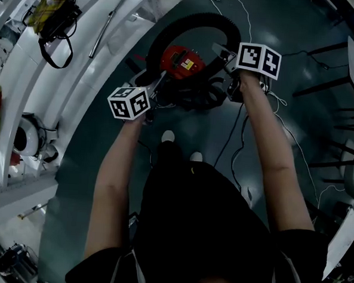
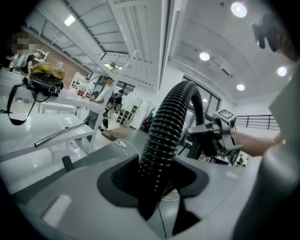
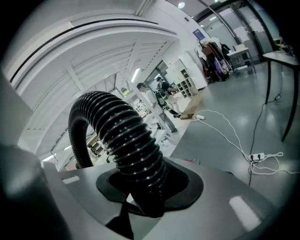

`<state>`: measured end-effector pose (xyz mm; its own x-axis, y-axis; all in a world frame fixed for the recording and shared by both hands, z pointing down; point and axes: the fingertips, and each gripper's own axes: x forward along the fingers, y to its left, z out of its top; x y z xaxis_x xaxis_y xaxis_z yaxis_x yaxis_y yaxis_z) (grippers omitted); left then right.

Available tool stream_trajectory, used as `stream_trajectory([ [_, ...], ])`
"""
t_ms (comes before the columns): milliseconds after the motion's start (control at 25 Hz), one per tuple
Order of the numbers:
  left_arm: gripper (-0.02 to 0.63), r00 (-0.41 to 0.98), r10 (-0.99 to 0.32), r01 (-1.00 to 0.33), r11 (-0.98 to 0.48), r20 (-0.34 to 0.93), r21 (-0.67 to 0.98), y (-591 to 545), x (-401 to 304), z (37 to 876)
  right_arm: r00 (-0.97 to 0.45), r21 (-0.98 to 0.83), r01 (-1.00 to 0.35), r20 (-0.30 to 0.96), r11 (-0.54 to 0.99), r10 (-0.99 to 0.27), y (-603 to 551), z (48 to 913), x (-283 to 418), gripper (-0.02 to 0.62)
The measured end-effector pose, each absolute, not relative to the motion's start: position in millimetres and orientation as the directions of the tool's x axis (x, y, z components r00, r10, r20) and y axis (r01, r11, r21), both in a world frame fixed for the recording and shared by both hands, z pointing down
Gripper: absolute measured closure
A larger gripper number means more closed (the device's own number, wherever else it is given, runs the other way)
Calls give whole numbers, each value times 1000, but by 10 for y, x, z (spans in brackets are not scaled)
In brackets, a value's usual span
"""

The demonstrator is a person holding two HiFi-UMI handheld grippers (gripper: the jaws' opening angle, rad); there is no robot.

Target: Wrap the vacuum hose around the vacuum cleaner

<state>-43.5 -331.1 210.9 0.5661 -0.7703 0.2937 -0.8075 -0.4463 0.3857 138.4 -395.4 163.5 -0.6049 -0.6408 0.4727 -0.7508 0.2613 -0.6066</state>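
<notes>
The black hose (image 1: 199, 18) makes a big loop over the red vacuum (image 1: 180, 61). The vacuum sits on the floor (image 1: 104, 163), just past the person's white shoes (image 1: 168, 135). The left tool (image 1: 146, 85) holds the hose tight at the left end of the loop. The right tool (image 1: 225, 56) holds it tight at the right end, so the loop runs from one tool to the other. In the left gripper view the hose comes up from between the dark pads (image 2: 117, 180), which press on its sides, and it bends over toward the right tool. In the right gripper view the hose sits the same way between that tool's pads (image 3: 185, 185) and curls up and off to the left. Seen from the head, the tips of both tools are small and dark, so the grip is hard to see there. The low part of the vacuum is dark too, and where the hose joins it cannot be made out. The person's body hides the near floor. A bag (image 1: 53, 14) and a silver pipe (image 1: 103, 29) lie on the white table (image 1: 13, 86) at the left.
</notes>
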Motion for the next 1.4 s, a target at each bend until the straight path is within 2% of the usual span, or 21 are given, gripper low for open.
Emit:
stream_trajectory([
  [520, 416, 612, -719, -765, -433, 329, 476, -4063, -648, 2310, -517, -733, -680, 495, -15, -698, -4118, 2447, 1156, 446],
  [920, 413, 637, -662, -735, -370, 394, 568, -4605, -887, 2678, -462, -712, -691, 567, -124, -682, -4288, 2887, 897, 448],
  [1400, 408, 678, -600, -694, -334, 425, 637, -4859, -778, 2972, -388, -737, -627, 575, -251, -720, -4249, 3285, 860, 446],
])
